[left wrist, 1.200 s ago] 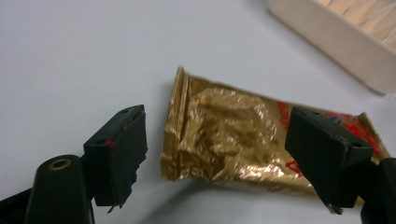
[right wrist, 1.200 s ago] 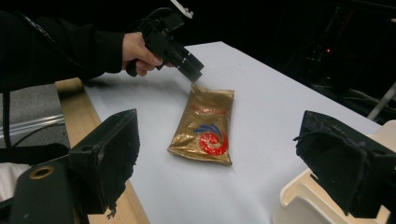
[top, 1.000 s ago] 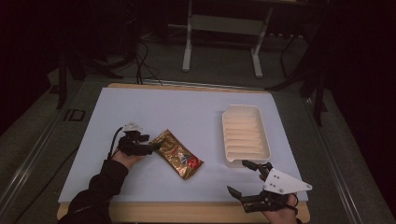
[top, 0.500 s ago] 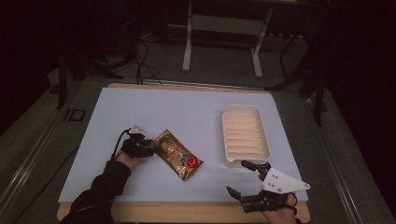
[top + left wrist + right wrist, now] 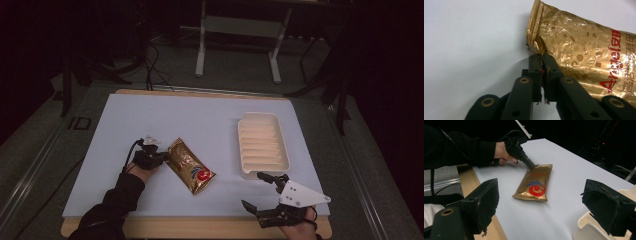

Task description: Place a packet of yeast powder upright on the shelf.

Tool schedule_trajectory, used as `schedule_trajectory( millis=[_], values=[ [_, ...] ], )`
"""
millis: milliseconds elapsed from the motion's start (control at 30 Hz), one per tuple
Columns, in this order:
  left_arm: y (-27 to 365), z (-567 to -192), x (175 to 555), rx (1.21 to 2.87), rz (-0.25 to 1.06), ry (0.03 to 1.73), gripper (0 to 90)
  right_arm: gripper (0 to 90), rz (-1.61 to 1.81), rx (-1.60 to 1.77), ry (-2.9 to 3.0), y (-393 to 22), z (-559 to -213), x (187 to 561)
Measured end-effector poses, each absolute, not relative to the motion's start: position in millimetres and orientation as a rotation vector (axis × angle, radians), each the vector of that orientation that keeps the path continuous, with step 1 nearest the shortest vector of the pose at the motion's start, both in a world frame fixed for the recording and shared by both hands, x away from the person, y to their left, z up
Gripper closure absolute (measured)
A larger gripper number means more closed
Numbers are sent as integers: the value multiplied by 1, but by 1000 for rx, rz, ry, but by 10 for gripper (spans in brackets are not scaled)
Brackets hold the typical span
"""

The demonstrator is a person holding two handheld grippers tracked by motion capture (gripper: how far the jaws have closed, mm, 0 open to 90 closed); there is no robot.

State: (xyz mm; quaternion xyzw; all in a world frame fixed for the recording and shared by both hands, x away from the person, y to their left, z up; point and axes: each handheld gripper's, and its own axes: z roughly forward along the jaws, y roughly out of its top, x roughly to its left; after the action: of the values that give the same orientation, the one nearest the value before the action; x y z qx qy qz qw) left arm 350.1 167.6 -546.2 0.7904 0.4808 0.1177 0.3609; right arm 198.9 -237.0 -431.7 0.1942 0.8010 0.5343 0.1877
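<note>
A gold foil packet (image 5: 190,168) with red print lies flat on the white sheet (image 5: 200,117), left of middle. My left gripper (image 5: 164,157) is at its upper left corner. In the left gripper view the jaws have just been closing and now stand together, with my left gripper (image 5: 541,57) pinching the crinkled corner of the packet (image 5: 584,47). The right gripper view shows the packet (image 5: 535,183) with the left gripper (image 5: 531,166) at its far corner. My right gripper (image 5: 252,189) rests near the table's front right edge, open, with nothing between its jaws (image 5: 540,202).
A cream ribbed tray (image 5: 263,145) stands at the right of the sheet, just beyond my right gripper; its corner (image 5: 586,227) shows in the right gripper view. The wooden table edge (image 5: 200,227) runs along the front. Dark floor, cables and a metal stand lie behind.
The left gripper has edged toward the packet's corner and its jaws have shut on the foil. The right gripper has kept still.
</note>
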Motion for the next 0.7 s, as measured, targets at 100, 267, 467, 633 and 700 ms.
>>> schedule_trajectory(
  millis=[100,267,467,633,700],
  values=[
    [165,-544,350,2048,317,1240,900,136,1504,550,2253,-237,-431,199],
    [165,-533,348,2034,338,1225,900,137,1508,558,2241,-240,-430,199],
    [161,-508,342,2011,384,1165,900,138,1515,564,2226,-242,-429,199],
    [157,-487,334,1996,415,1099,900,139,1511,567,2225,-242,-428,199],
    [156,-479,331,1988,418,1076,900,139,1510,568,2225,-242,-428,199]
  ],
)
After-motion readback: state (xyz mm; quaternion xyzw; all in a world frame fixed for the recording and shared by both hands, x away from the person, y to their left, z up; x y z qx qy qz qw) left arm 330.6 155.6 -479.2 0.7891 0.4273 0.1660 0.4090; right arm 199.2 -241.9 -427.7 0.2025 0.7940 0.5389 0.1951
